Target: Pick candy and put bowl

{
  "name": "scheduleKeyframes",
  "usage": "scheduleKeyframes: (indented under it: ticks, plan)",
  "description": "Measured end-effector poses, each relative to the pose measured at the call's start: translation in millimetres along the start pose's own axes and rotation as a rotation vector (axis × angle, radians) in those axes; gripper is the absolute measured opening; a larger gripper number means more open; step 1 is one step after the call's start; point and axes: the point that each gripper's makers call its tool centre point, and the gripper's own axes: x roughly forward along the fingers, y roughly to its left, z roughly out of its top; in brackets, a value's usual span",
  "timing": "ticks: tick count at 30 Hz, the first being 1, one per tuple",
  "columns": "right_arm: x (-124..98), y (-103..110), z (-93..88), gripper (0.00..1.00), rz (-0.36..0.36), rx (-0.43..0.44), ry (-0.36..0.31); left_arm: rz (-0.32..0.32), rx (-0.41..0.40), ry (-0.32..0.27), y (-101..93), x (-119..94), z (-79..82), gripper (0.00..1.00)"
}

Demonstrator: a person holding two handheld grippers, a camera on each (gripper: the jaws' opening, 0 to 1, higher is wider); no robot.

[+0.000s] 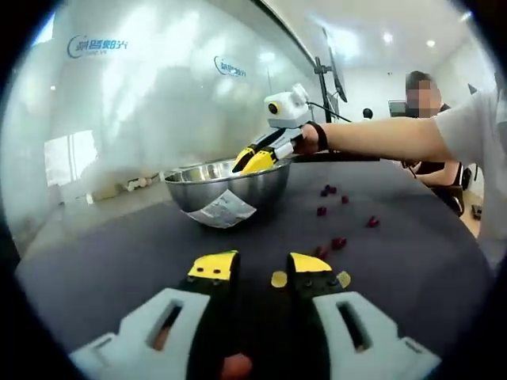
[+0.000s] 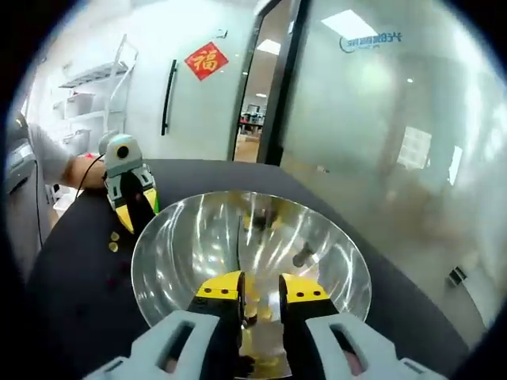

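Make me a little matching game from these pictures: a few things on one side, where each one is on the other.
Things:
1. steel bowl
2. dark red candies
3. yellow candies
4. right gripper

Places:
A. beside the left gripper tips
B. over the bowl's rim
C. scattered on the table right of the bowl
D. on a paper label

Pairs: 1-D, 2-C, 3-A, 4-B

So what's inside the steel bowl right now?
In the right gripper view, the steel bowl shows mostly bare, shiny metal. A few small yellowish pieces lie at its bottom, just past the right tool. The tool's jaws cover the nearest part of the floor.
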Motion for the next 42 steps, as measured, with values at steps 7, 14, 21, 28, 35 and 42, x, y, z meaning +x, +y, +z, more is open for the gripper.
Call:
scheduleKeyframes:
  ticks: [7, 14, 21, 28, 35, 42]
  plan:
    - [-39.8, 7.5, 39.8, 0.13, -0.013, 0.045, -0.24, -0.009, 0.002, 0.04, -1.5, 3.0, -9.5, 0.2]
    - [-88.1, 27.5, 37.7, 0.13, -0.023, 0.036, -0.306, -0.03, 0.016, 0.088, -12.3, 10.1, -17.2, 0.2]
    - [-120.0, 53.8, 19.0, 0.13, -0.022, 0.054, -0.36, -0.039, 0.019, 0.13, -17.1, 13.4, -25.0, 0.18]
    - [-125.3, 70.5, -21.2, 0.12, -0.023, 0.092, -0.34, -0.058, -0.004, 0.163, -17.5, 19.5, -27.1, 0.12]
    - [-121.6, 73.1, -27.7, 0.12, -0.018, 0.116, -0.352, -0.069, -0.012, 0.174, -21.4, 19.9, -28.6, 0.03]
    - [-107.8, 82.5, -40.1, 0.12, 0.011, 0.112, -0.314, -0.067, -0.008, 0.171, -20.6, 19.3, -27.7, 0.01]
